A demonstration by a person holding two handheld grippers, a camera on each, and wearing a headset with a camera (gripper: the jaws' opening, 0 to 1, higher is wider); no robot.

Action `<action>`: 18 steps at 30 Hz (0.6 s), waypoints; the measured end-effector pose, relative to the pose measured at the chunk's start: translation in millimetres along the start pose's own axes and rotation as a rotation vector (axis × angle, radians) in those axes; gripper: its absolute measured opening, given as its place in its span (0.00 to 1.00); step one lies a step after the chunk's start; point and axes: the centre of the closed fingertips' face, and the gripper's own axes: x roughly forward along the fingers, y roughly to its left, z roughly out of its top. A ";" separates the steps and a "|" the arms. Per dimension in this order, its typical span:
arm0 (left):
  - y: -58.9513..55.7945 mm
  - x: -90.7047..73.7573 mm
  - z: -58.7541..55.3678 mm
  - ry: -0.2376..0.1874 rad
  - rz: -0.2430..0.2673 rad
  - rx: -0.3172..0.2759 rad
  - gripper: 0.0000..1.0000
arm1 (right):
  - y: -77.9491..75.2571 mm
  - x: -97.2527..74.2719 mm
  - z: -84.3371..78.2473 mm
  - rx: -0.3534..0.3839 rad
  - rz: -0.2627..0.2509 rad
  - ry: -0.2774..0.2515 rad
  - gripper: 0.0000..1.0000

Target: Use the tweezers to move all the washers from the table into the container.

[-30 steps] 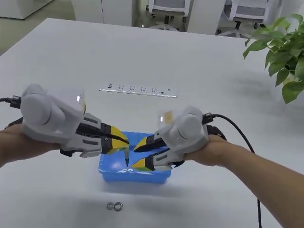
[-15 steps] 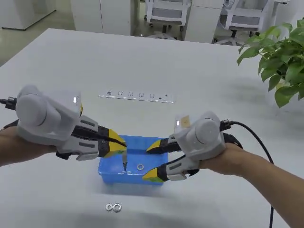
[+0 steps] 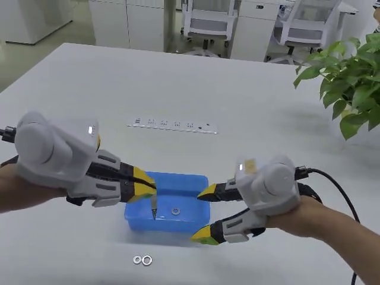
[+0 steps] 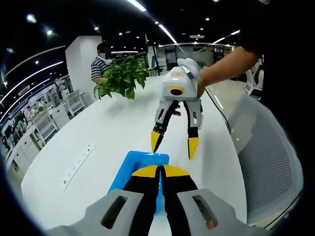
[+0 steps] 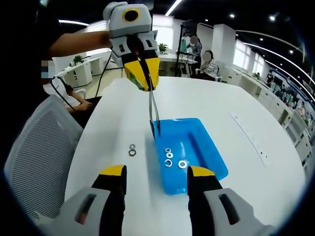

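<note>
Blue container [image 5: 193, 136] is found with three washers [image 5: 169, 156] inside; two washers [image 5: 132, 150] are left outside, just beside it. Tweezers [image 5: 153, 110] are clamped in the left gripper [image 5: 142, 81] above it; the right gripper [image 5: 156, 172] is held open, empty.

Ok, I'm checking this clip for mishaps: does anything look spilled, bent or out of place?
Nothing stands out. The container sits flat with washers inside, the tweezers look straight in the left gripper, and two washers lie on the table beside it, simply not yet moved.
</note>
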 end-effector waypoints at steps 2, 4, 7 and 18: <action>-2.9 -0.6 -0.7 -0.001 0.000 0.001 0.06 | 1.6 -1.7 -0.7 0.001 -0.002 0.001 0.52; -6.1 -0.7 -1.7 -0.003 -0.003 -0.001 0.06 | 3.5 -3.7 -0.7 0.000 -0.004 -0.001 0.52; -11.7 -0.2 -4.5 -0.001 -0.009 0.000 0.06 | 5.9 -6.1 0.2 0.005 -0.007 -0.008 0.54; -33.3 3.5 -19.6 0.011 -0.037 0.000 0.06 | 14.9 -7.6 -5.0 0.030 -0.016 -0.022 0.65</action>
